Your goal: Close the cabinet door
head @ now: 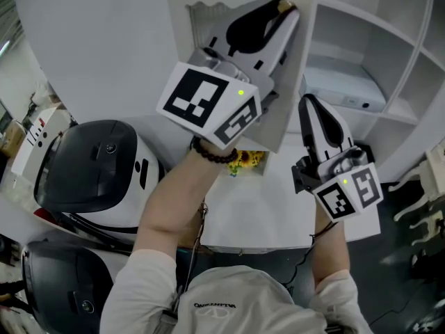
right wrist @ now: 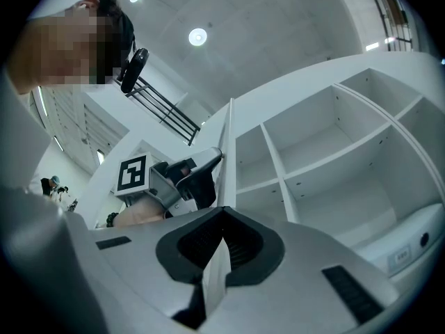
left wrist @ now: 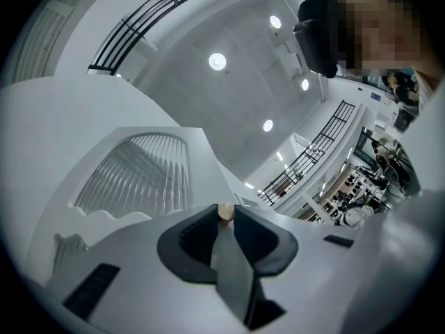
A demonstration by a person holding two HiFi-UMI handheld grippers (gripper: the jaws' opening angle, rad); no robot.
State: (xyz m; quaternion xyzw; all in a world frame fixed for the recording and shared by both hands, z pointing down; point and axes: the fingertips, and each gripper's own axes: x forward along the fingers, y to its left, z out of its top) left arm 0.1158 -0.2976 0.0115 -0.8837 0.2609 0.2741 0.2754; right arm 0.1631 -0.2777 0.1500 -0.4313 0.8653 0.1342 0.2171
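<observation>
The white cabinet door [head: 277, 127] stands open, swung out from the shelves [head: 361, 40]. Its louvred panel [left wrist: 142, 172] fills the left gripper view. My left gripper [head: 281, 9] is high on the door's free edge, shut on it, with a small beige knob [left wrist: 226, 213] right at its tips. Lower on the same edge, my right gripper [head: 311, 103] has the thin door edge [right wrist: 227, 145] running down between its pads, and it looks shut on it. The right gripper view also shows the left gripper [right wrist: 208, 162] on the far side of the door.
Open white shelf compartments [right wrist: 327, 158] lie right of the door, one holding a white box [head: 344, 89]. Two rounded black-and-white machines [head: 97, 165] sit at the left. A white tabletop [head: 257, 207] with a yellow flower decoration [head: 247, 160] is below. White furniture [head: 424, 207] stands at the right.
</observation>
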